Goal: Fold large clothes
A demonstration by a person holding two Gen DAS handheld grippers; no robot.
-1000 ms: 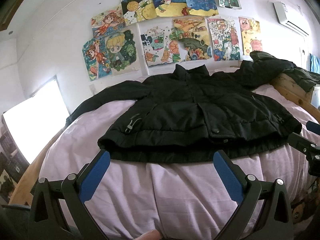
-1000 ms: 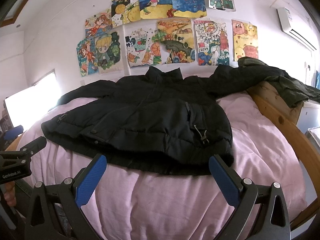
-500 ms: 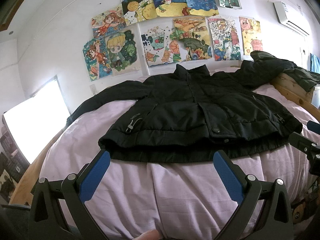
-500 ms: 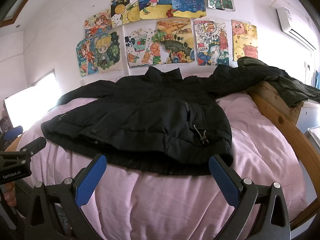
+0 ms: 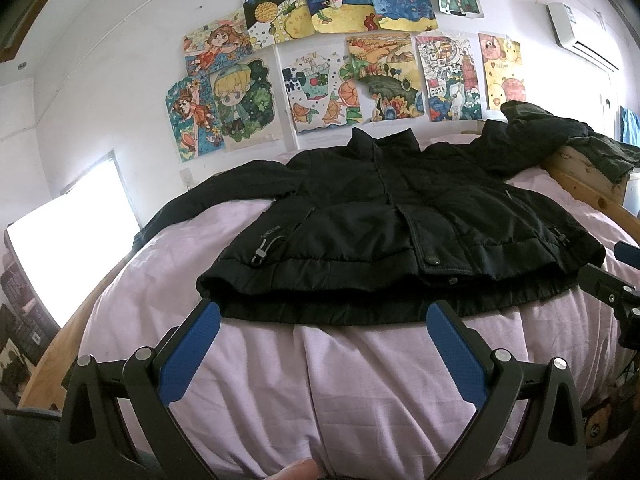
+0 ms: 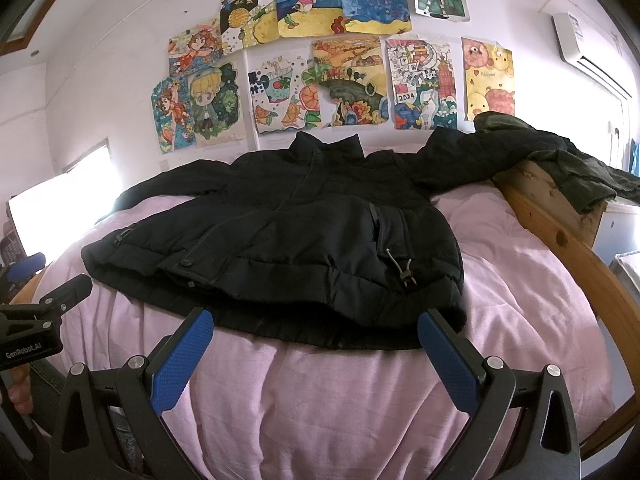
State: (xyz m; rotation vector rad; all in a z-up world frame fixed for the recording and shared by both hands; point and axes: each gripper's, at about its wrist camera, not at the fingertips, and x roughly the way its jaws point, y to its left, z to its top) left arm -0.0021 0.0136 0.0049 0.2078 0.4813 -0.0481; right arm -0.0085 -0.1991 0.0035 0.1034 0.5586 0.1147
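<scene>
Your bed with its pink quilted cover (image 5: 360, 380) carries the black padded jacket (image 5: 400, 232) spread flat, collar far, hem near. Coloured paper drawings (image 5: 360, 52) fill the far wall; a dark green garment (image 6: 580, 176) drapes the wooden rail at right. Your left claw (image 5: 320, 352) and right claw (image 6: 312, 356) hover wide open, empty, unchanged from before.

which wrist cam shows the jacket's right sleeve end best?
Right wrist: the black jacket's sleeve runs onto the wooden bed frame, near the green garment. Left wrist shows that sleeve smaller, at the frame's edge.
</scene>
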